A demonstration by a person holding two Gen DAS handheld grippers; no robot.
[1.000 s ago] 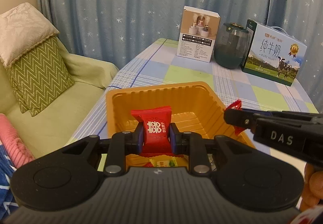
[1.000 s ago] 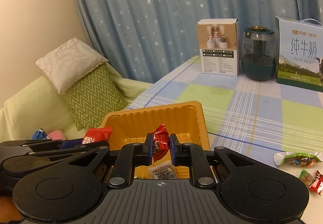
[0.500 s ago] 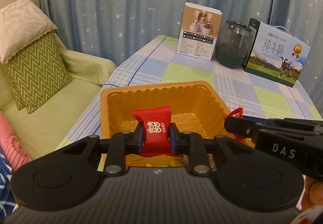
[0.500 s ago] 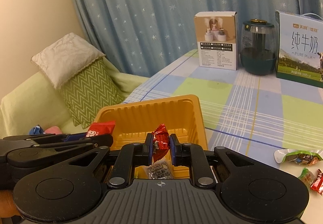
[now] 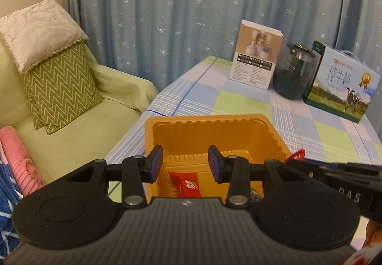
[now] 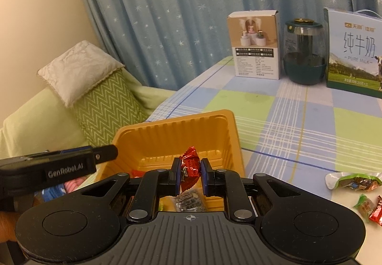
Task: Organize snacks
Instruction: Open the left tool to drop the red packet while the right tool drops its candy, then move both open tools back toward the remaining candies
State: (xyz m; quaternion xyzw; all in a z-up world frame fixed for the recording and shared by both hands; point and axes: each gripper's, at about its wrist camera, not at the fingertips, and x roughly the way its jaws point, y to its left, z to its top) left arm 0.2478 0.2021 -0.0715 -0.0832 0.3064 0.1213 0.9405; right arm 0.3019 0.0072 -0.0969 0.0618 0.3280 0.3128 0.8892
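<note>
An orange plastic tray (image 5: 214, 121) (image 6: 181, 124) sits at the near edge of the checked table. My left gripper (image 5: 185, 162) hovers over it, its jaws opening, with nothing between them. Below it a flat red candy packet (image 5: 186, 184) lies on the tray floor. My right gripper (image 6: 189, 176) is shut on a crinkled red candy (image 6: 189, 164), held above the tray's near end. A dark wrapped snack (image 6: 189, 202) lies in the tray under it. The right gripper's tip with its candy shows at the tray's right rim (image 5: 297, 154) in the left wrist view.
Loose wrapped snacks (image 6: 353, 182) lie on the table at the right. At the back stand a white box (image 6: 256, 45), a dark green jar (image 6: 304, 52) and a milk carton (image 6: 355, 52). A green sofa with cushions (image 5: 57, 88) is left of the table.
The left gripper's jaws have spread apart and the red packet they held has dropped into the tray. The right gripper keeps its candy and has stayed in place.
</note>
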